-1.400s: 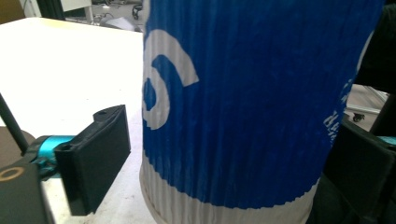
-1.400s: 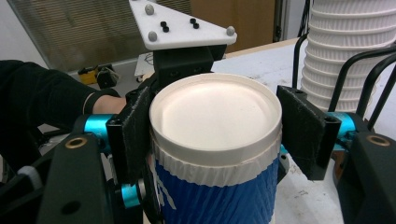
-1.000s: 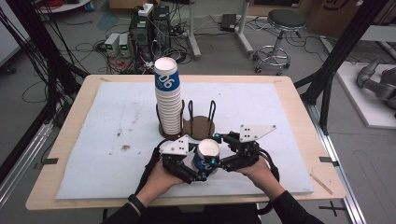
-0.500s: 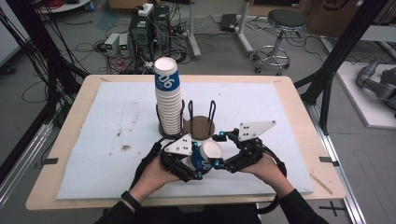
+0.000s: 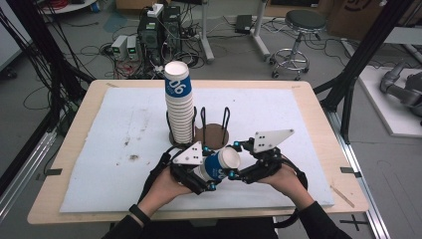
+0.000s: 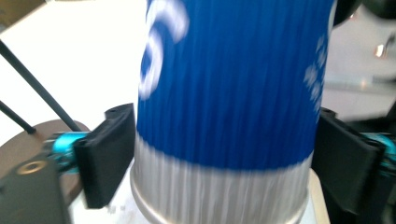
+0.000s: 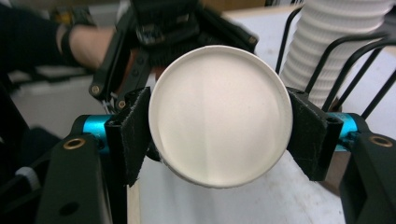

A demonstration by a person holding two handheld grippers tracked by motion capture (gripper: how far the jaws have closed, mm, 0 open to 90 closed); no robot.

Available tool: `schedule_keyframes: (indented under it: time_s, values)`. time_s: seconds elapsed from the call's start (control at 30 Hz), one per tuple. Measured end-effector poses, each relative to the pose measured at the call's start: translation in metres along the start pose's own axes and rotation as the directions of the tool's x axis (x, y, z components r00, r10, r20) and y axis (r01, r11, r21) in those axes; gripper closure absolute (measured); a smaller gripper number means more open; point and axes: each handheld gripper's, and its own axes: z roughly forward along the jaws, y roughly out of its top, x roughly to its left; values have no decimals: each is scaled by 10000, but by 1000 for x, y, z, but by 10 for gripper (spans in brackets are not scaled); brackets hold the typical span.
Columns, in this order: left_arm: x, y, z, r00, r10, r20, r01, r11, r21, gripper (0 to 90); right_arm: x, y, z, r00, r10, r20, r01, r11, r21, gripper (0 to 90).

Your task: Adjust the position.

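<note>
1. Across the middle of the high view, the surface [image 5: 124,144] carries a wire cup holder [image 5: 211,130] with a tall stack of cups [image 5: 180,107] standing in it.
2. Lower centre, a blue-and-white cup [image 5: 219,165] lies sideways between both tools, above the surface.
3. The left tool [image 5: 199,172] pinches its body near the base; the right tool [image 5: 238,172] pinches near its rim.
4. Risk, as I judge it: both grips squeezing or pulling unevenly could crush the thin paper wall, or the cup could slip free.
</note>
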Motion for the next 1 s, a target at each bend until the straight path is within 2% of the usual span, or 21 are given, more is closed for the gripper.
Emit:
schedule_keyframes:
  time_s: [0.03, 0.07, 0.1, 0.13, 0.17, 0.23, 0.33, 0.43, 0.63, 0.67, 0.7, 0.77, 0.83, 0.9, 0.97, 1.0]
  values:
    - [1, -2, -1, 9997, -249, -44, 247, 9993, -286, 81, -2, -1, -3, 9998, 178, -90, -180, 9995, -244, 304]
    - [1, -2, -1, 9997, -249, -44, 247, 9993, -286, 69, -4, -2, -6, 9993, 348, -112, -353, 9983, -473, 304]
    - [3, -6, -2, 9984, -557, 85, 562, 9941, -924, 69, -5, -2, -8, 9988, 467, -132, -475, 9968, -636, 304]
    - [4, -7, -2, 9975, -667, 226, 688, 9910, -1146, 69, -6, -2, -10, 9985, 538, -140, -547, 9956, -758, 304]
    - [4, -7, -2, 9975, -667, 226, 688, 9910, -1146, 69, -6, -2, -10, 9985, 538, -140, -547, 9956, -758, 304]
    - [4, -7, -3, 9956, -862, 368, 912, 9815, -1685, 69, -8, -3, -13, 9960, 811, -384, -851, 9894, -1179, 304]
    - [5, -6, -5, 9933, -1006, 560, 1098, 9745, -1958, 69, -9, -5, -13, 9938, 989, -512, -1049, 9855, -1330, 304]
    - [7, -6, -7, 9917, -1050, 742, 1176, 9739, -1940, 130, -9, -6, -11, 9934, 968, -621, -1049, 9841, -1437, 304]
    - [7, 0, -11, 9956, -671, 658, 763, 9859, -1488, 178, -8, -6, -11, 9938, 941, -586, -1014, 9854, -1367, 304]
    - [7, 0, -11, 9956, -671, 658, 763, 9859, -1488, 181, -8, -6, -11, 9938, 941, -586, -1014, 9854, -1367, 304]
    - [7, 3, -14, 9968, -547, 585, 612, 9912, -1170, 186, -9, -6, -11, 9933, 952, -654, -1030, 9864, -1278, 302]
    - [6, 6, -16, 9986, -304, 443, 336, 9967, -734, 191, -10, -6, -11, 9925, 1003, -695, -1069, 9894, -983, 298]
    - [6, 9, -17, 9993, -140, 334, 150, 9994, -307, 194, -10, -5, -10, 9947, 862, -555, -900, 9935, -699, 280]
    - [5, 12, -16, 9992, 254, 298, -261, 9994, 223, 195, -9, -2, -8, 9972, 693, -265, -702, 9970, -326, 229]
    - [3, 14, -14, 9988, 424, 229, -437, 9972, 602, 197, -5, 3, -6, 9994, 347, -43, -346, 9990, 267, 228]
    - [2, 14, -14, 9990, 381, 231, -397, 9968, 688, 198, -4, 4, -4, 9999, 147, -4, -147, 9987, 487, 229]
